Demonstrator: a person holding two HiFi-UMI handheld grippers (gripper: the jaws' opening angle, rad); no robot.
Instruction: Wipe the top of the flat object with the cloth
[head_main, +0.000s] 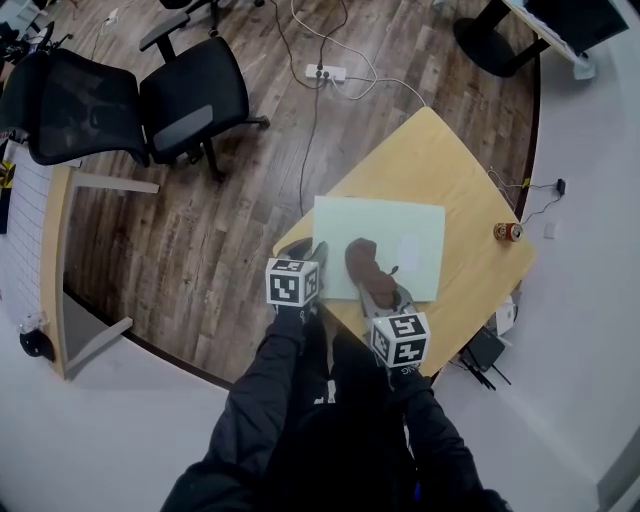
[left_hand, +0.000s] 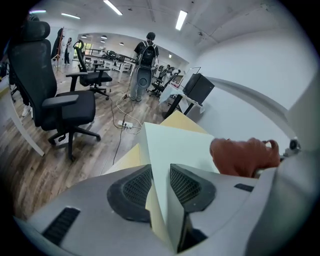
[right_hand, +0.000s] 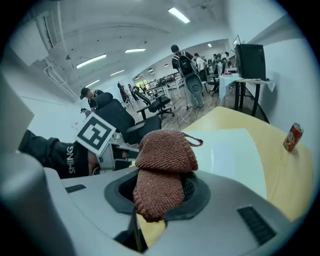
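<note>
So that the pale sheet (head_main: 400, 235) cannot slide on the worktop (head_main: 440, 160), my left gripper (head_main: 300, 252) clamps its corner at frame centre, while my right gripper (head_main: 378, 292) clenches the brown cloth (head_main: 362, 262) over its lower-left part, ready to wipe.

Brown cloth (head_main: 366, 266) on pale green sheet (head_main: 405, 235), yellow table (head_main: 440, 160), black chairs (head_main: 190, 100)

Two in all: a left gripper (head_main: 300, 250) and a right gripper (head_main: 375, 290). One cloth (head_main: 365, 262), one board (head_main: 400, 225), one can (head_main: 508, 232), one counter (head_main: 440, 160), two office chairs (head_main: 75, 105) (head_main: 195, 100), one power strip (head_main: 325, 73).
</note>
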